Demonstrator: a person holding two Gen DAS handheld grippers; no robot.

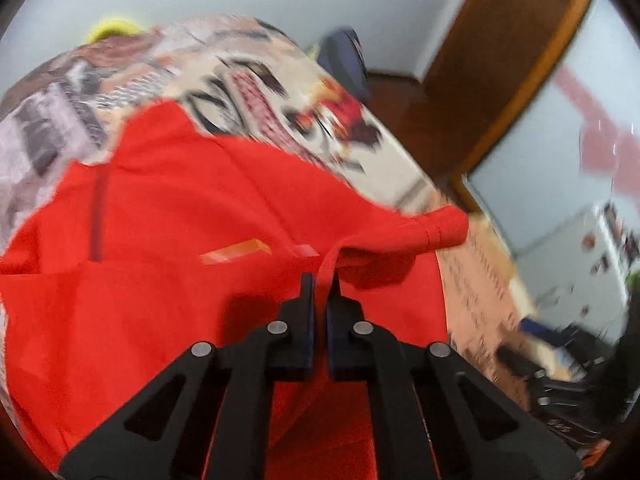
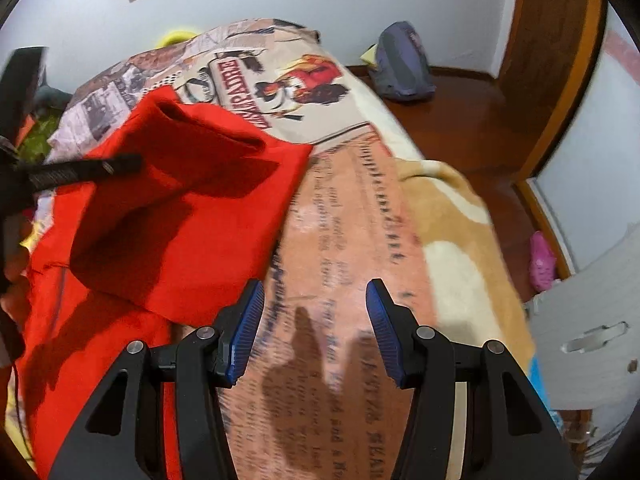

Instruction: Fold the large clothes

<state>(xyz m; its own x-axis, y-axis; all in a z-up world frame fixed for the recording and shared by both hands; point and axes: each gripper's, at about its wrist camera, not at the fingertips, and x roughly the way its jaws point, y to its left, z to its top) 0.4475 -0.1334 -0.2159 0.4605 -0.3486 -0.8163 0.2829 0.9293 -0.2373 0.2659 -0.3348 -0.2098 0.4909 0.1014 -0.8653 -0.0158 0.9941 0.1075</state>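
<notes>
A bed (image 2: pixel 448 216) fills most of both views, covered by a printed bedspread (image 2: pixel 344 240) with newspaper-style text and a cartoon figure in red. Spread over its left part lies the large red garment (image 1: pixel 168 208), wrinkled, with a sleeve (image 2: pixel 176 184) lifted and folded across the body so that its open cuff points toward the far end of the bed. On the dark wooden floor (image 2: pixel 460 120) beyond the bed's far corner sits a grey-blue backpack (image 2: pixel 402 66) against the white wall, and a pink item (image 2: pixel 541 261) lies on the floor to the right, near a white door. The left tongs (image 1: pixel 320 286) are clenched on a narrow fold of the red garment, the fabric rising as a thin ridge between the black fingers. The right tongs (image 2: pixel 315 300) are spread wide, blue pads (image 2: pixel 251 312) facing each other, hovering over bare bedspread just beside the garment's right edge, gripping nothing.
</notes>
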